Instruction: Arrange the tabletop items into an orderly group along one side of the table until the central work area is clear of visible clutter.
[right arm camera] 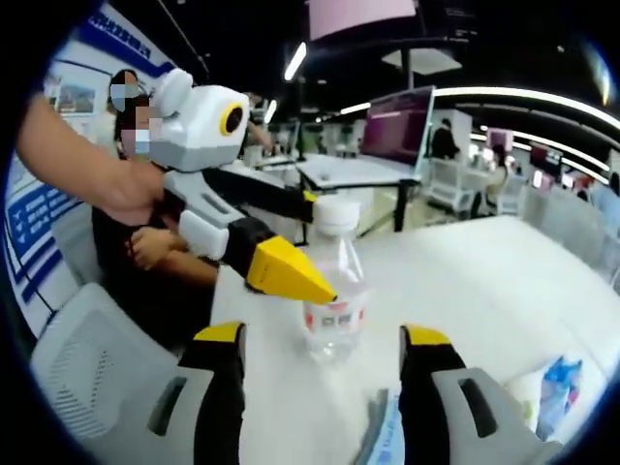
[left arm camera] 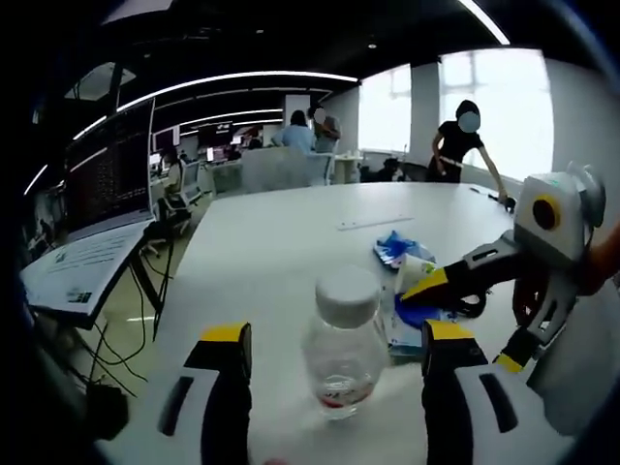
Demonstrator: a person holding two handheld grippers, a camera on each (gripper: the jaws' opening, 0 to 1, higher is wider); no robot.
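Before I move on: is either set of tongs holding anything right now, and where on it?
Nothing is held. The left tongs stand open on either side of the bottle, not closed on it. The right tongs are open too.

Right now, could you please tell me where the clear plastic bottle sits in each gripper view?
Left gripper view: the bottle stands low in the centre, between that gripper's own jaws.
Right gripper view: the bottle stands at centre, just beyond the jaws, partly behind the left gripper.
Shared landmark: its white cap.
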